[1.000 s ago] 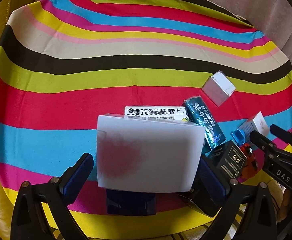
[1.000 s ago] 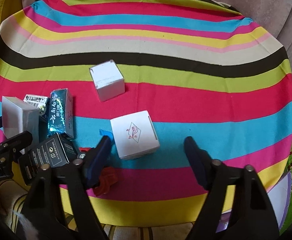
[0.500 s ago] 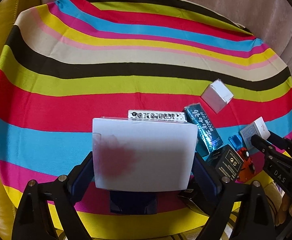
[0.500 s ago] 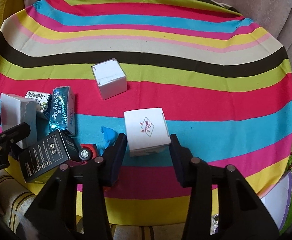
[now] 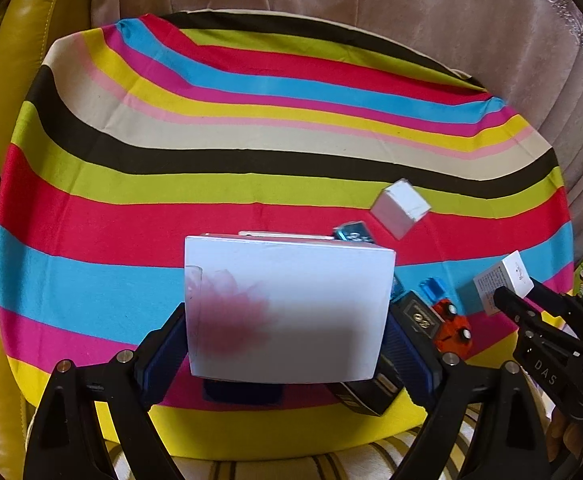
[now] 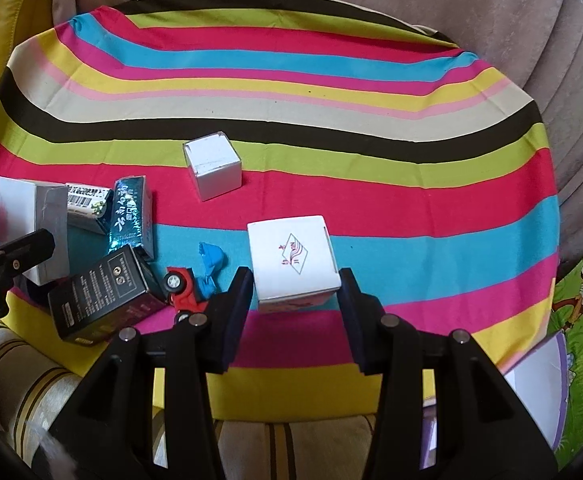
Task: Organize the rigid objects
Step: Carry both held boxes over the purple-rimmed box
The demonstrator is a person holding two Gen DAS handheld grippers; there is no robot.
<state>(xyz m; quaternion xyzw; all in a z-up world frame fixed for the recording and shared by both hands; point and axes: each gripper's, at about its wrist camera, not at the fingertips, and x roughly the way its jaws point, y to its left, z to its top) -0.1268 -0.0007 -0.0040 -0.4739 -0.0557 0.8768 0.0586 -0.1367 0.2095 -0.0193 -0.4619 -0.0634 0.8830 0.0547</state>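
Since the earlier frames both claws have closed and risen: the left claw (image 5: 287, 344) now clamps the large white cardboard box with a blurred red flower print (image 5: 287, 308), and the right claw (image 6: 296, 292) grips the small white cube box stamped with a red diamond logo (image 6: 291, 260), both lifted above the striped multicoloured cloth (image 6: 371, 184). On the cloth remain a plain white cube box (image 6: 213, 170), a teal foil pack with unreadable script (image 6: 131, 216), a barcoded pack (image 6: 87, 206), a black carton with a round emblem (image 6: 99, 298), and a red toy car (image 6: 181, 288). The right claw's body reads "DAS" in the left view.

Two white boxes (image 5: 287, 312) (image 6: 293, 262) raised off the striped cloth (image 6: 371, 184) (each gripped); other boxes (image 6: 213, 168) lying scattered.
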